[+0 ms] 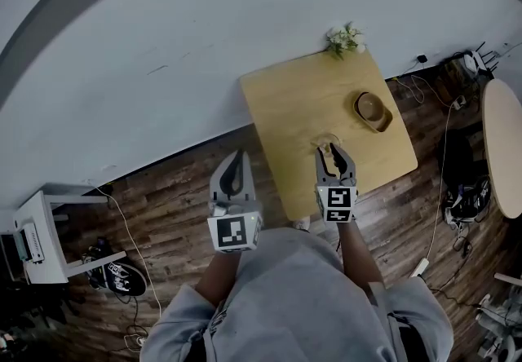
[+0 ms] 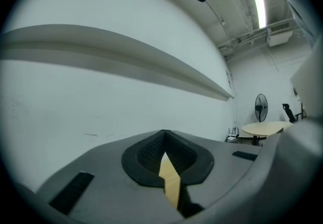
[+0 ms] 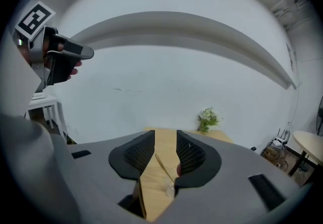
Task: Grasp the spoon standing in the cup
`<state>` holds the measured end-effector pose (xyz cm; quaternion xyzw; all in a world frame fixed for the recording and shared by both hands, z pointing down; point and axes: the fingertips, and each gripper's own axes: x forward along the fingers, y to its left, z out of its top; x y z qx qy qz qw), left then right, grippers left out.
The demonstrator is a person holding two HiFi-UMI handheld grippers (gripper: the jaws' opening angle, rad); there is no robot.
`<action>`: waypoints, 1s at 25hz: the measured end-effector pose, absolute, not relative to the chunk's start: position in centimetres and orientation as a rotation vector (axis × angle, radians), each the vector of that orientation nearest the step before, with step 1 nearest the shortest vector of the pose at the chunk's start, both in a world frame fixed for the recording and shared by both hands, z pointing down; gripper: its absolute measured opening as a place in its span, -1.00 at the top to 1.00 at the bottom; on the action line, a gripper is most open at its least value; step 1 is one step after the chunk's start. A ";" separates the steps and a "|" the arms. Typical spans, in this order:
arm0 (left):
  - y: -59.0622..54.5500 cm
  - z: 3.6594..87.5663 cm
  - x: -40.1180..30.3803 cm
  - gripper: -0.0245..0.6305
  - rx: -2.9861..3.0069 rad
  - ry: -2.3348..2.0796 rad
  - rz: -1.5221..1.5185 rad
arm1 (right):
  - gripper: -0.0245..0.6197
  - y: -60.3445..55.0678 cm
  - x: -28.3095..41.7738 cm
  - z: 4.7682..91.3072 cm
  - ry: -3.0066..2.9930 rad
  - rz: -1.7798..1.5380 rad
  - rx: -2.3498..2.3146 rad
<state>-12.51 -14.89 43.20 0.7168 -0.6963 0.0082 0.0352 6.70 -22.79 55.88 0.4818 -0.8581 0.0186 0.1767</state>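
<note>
Your right gripper is out over the near edge of the square wooden table, tilted a little downward, and its jaws stand wide apart with bare wood showing between them. The spoon sits in that gap: in the right gripper view its thin handle leans up from the clear cup, low between the jaws, toward the pad on the left, and neither pad presses on it. In your head view the cup stands right at the right gripper's tips, near the table's front edge, and the spoon is too thin to make out there. Your left gripper hangs off the table's left side, above the dark plank floor, pointing level toward the white wall. Its jaws are drawn together at the tips, with only a sliver of tabletop showing lower down between them, and they hold nothing. Farther back on the table, well apart from the cup, sits a brown bowl, and a small plant with pale flowers stands at the far corner against the wall. A pale round table stands to your right, and a white shelf unit to your left has a pair of shoes beside it
</note>
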 end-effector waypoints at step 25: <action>-12.6 44.5 -16.1 0.93 1.919 -2.359 0.064 | 0.60 -24.7 4.9 65.2 -2.291 0.103 1.061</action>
